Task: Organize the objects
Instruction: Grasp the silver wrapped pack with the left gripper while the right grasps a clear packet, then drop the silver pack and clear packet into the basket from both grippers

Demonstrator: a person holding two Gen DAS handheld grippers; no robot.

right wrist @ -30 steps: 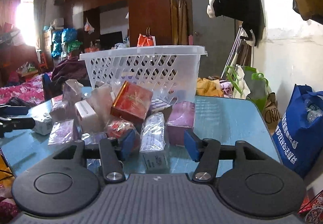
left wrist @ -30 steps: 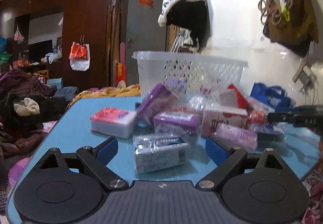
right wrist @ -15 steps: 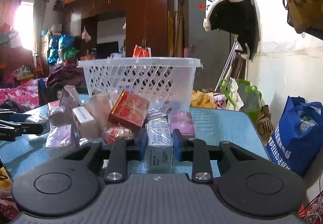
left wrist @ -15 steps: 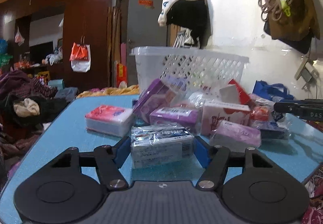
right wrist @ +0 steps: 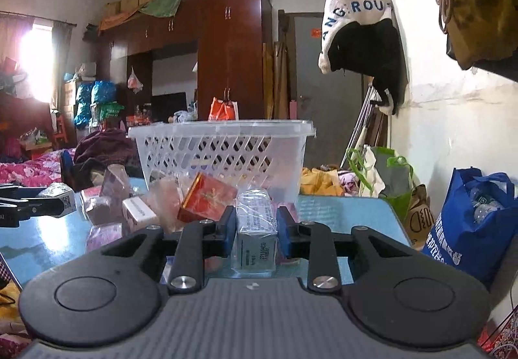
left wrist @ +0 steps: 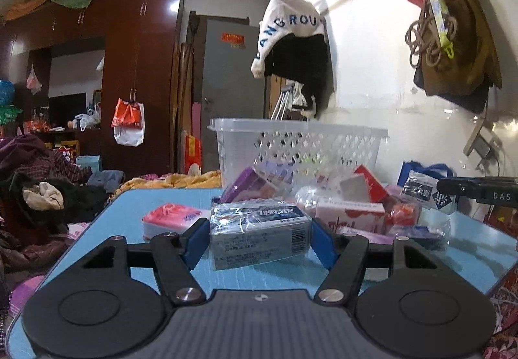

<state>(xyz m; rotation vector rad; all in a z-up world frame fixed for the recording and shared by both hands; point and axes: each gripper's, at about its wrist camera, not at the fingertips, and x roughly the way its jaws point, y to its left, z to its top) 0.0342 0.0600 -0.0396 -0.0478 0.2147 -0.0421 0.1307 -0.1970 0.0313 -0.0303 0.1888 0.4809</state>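
Left wrist view, left to right:
- Pink tissue pack (left wrist: 173,218): lying on the blue counter (left wrist: 136,207), just left of the heap.
- Left gripper (left wrist: 259,239): jaws sitting at a middling width, blue pads pressing both ends of a grey plastic-wrapped pack (left wrist: 259,234), which is hanging clear above the counter.
- Purple box (left wrist: 246,185): leaning against the white basket (left wrist: 301,148) standing behind the heap.
- White and red box (left wrist: 349,216): lying in the heap, right of the held pack.

Right wrist view, left to right:
- Red box (right wrist: 207,198): tilting in front of the basket (right wrist: 223,151).
- Right gripper (right wrist: 255,226): jaws standing narrow, clamping a slim wrapped pack (right wrist: 255,229) end-on above the counter (right wrist: 343,213).
- Blue bag (right wrist: 469,223): sitting beyond the counter's right edge.
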